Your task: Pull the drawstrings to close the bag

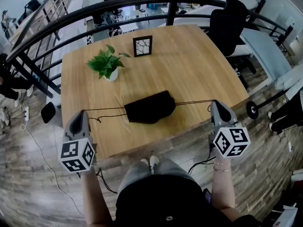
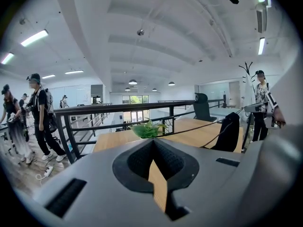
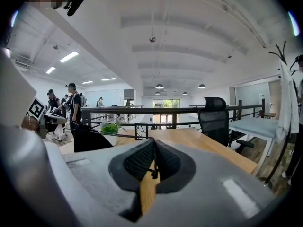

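**Both tongs clamped on the drawstrings, bag between them**

Left tongs [image 2: 153,142] are closed tight in my left hand, jaws pressed together on the end of the left drawstring [image 1: 106,109]. Right tongs [image 3: 154,146] are closed just as tight, and a small knot [image 3: 153,173] of the right drawstring [image 1: 191,101] shows pinched between their pads.

The black bag [image 1: 150,107] lies flat on the wooden table [image 1: 189,65], near the front edge and about midway along it. One cord leaves each side of the bag. The right one runs almost straight to my right tongs, which are at the front right corner. The left one runs just as straight to my left tongs at the front left corner, with a small loop [image 1: 97,119] sagging close to the jaws.

Behind the bag and to the left stands a leafy green plant [image 1: 106,61] in a white pot. A small dark picture frame [image 1: 143,46] stands upright near the far edge, to the right of the plant and well apart from the bag. A black railing [image 1: 118,7] curves round the table's far side. A black office chair [image 1: 227,27] sits off the far right corner. Several people [image 2: 40,117] stand beyond the railing on the left.
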Available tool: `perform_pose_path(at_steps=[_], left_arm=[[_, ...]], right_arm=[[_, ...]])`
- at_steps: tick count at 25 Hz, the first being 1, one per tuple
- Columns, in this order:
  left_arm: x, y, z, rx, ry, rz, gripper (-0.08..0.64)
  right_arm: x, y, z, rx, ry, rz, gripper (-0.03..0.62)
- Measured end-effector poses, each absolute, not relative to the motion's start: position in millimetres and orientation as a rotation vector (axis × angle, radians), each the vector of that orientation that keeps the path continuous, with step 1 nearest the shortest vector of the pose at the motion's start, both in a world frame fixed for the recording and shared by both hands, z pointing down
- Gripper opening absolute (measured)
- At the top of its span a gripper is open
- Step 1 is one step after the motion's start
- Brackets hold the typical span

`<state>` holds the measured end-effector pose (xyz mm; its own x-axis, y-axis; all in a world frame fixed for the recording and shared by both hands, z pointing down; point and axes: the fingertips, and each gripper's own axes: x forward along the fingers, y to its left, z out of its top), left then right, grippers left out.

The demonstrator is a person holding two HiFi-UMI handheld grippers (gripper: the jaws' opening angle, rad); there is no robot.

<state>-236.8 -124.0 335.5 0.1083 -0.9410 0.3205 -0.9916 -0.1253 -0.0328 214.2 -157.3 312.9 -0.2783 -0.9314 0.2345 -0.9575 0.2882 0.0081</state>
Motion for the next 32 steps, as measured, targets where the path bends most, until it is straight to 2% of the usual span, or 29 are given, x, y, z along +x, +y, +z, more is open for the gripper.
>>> perform_pose_path(at_steps=[12, 32], left_arm=[[-232, -122, 344, 2.159, -1.918, 0.432, 0.012], [-139, -119, 430, 2.242, -1.494, 0.677, 0.012]], right_arm=[[209, -157, 323, 1.73, -2.412, 0.301, 0.0], [154, -148, 402, 1.439, -2.401, 0.481, 0.0]])
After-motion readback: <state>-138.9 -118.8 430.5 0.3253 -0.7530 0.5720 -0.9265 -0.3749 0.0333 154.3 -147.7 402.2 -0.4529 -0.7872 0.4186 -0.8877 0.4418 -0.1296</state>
